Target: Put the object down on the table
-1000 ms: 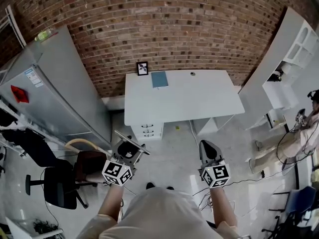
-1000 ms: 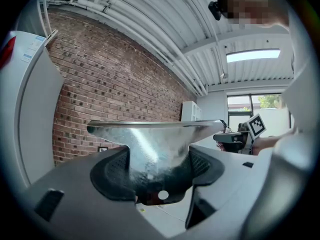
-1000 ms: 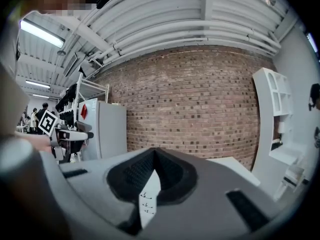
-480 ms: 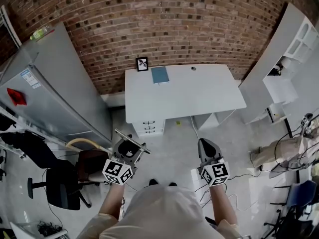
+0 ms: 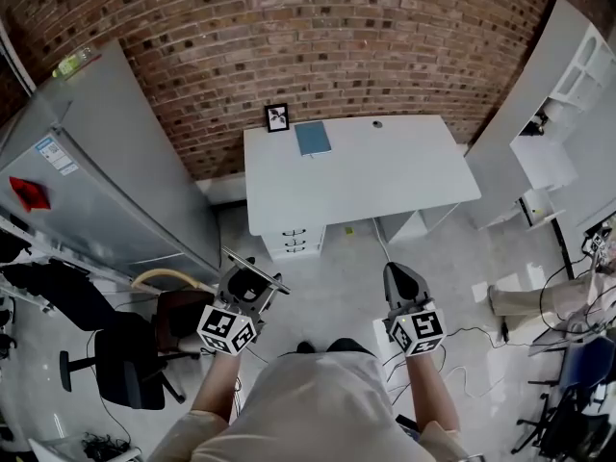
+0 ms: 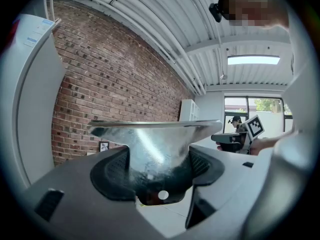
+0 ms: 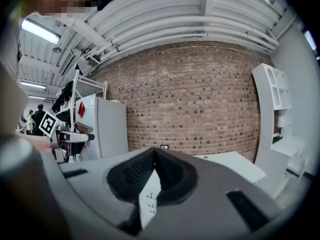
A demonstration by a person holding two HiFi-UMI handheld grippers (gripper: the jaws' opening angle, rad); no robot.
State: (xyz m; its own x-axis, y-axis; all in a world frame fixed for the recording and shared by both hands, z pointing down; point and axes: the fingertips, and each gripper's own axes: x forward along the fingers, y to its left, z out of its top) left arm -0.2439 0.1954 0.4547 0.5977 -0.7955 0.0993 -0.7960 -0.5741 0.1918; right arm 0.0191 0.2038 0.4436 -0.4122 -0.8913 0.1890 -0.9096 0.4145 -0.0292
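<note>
My left gripper (image 5: 246, 289) is shut on a shiny steel bowl (image 5: 253, 271), held level over the floor, well short of the white table (image 5: 395, 179). In the left gripper view the bowl (image 6: 155, 141) fills the space between the two dark pads (image 6: 110, 176), its wide rim on top. My right gripper (image 5: 400, 281) hangs beside it to the right, shut with nothing in it. In the right gripper view the gripper (image 7: 154, 157) has its tips touching, and the table (image 7: 235, 165) lies ahead by the brick wall.
On the table's far edge stand a small picture frame (image 5: 277, 116), a blue book (image 5: 312, 138) and a small dark item (image 5: 376, 123). A drawer unit (image 5: 295, 242) sits beneath. A grey fridge (image 5: 96, 176) stands left, a black chair (image 5: 120, 364) near left, white shelving (image 5: 568, 75) right.
The table and wall have drifted slightly up and right in the head view. Both grippers keep their places, and the bowl stays in the left one.
</note>
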